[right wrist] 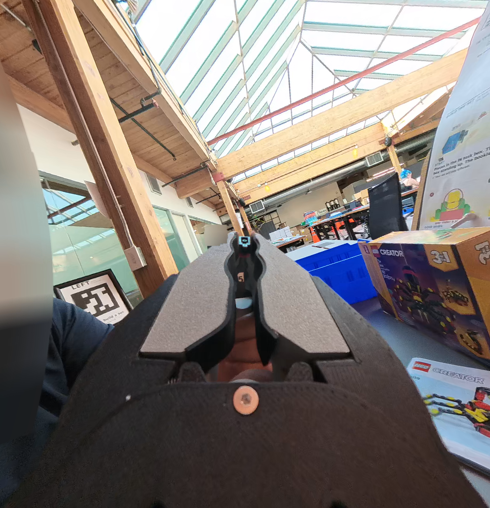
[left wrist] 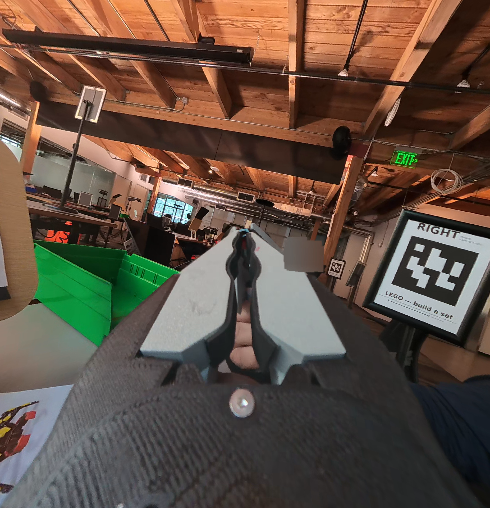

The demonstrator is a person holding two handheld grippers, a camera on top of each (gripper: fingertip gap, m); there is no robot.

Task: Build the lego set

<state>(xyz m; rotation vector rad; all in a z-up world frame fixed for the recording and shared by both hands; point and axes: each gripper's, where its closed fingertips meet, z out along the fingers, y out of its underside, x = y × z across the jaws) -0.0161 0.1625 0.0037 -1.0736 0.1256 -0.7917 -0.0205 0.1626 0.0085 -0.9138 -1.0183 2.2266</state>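
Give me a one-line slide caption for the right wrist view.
Right gripper raised with fingers nearly together on a small light-blue piece, blue bin and boxed toy set on its right.

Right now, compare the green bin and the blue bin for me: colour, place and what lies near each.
The green bin shows in the left wrist view, left of the tongs; the blue bin shows in the right wrist view, right of them. A tan curved board stands beside the green bin; an orange toy box stands beside the blue bin. Both are ribbed plastic bins on a grey table.

A bin [right wrist: 340, 270] stands left of a box [right wrist: 441, 291]; a booklet [right wrist: 458, 406] lies before the box
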